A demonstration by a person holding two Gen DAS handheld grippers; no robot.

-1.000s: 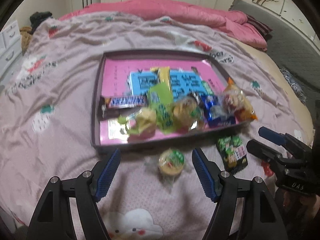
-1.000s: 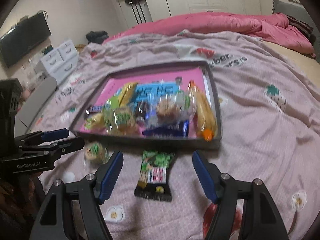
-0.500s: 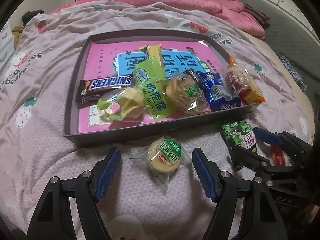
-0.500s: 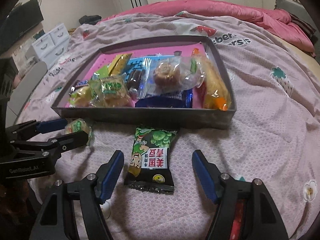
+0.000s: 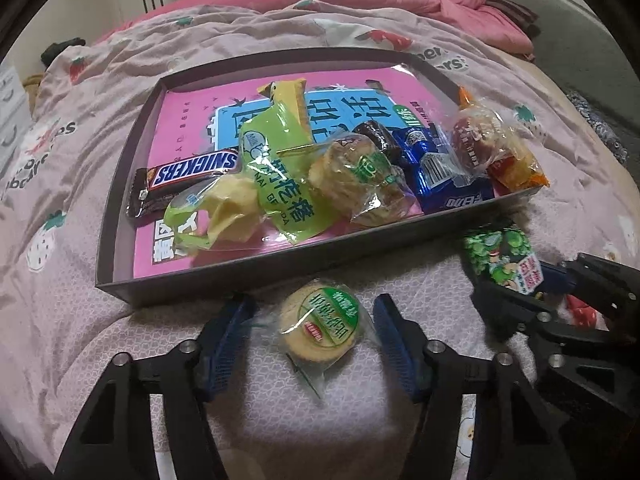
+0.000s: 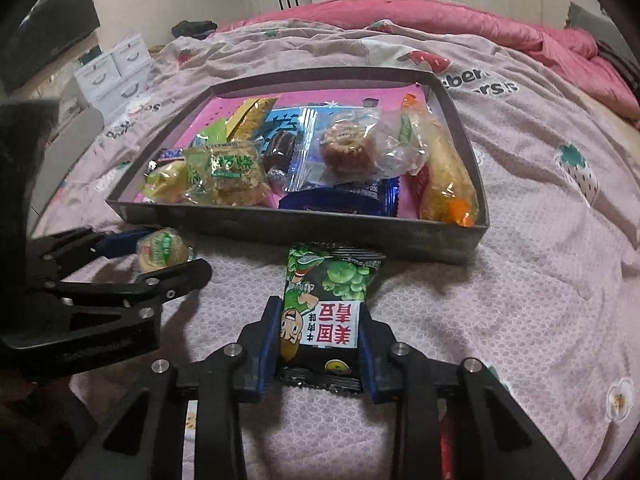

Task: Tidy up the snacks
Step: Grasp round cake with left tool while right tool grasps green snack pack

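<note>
Right claw (image 6: 318,350) just closed tight; left claw (image 5: 314,338) closing, half-open.

White capitals spell "SNICKERS" on the brown-and-blue chocolate bar wrapper (image 5: 188,176) lying in the shallow dark cardboard tray (image 5: 240,276). A lime-green plastic snack packet (image 5: 284,184) beside it carries Chinese characters. The pink printed bedspread (image 6: 540,240) reads partly "ber" and "ars". The green-and-black pea snack packet (image 6: 324,312) shows upside-down Chinese characters on a white panel.

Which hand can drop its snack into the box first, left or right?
Probably the right. The right gripper has just closed on the green pea packet, so it only needs lifting into the tray. The left gripper has been closing around the round cake, but gaps remain.
</note>
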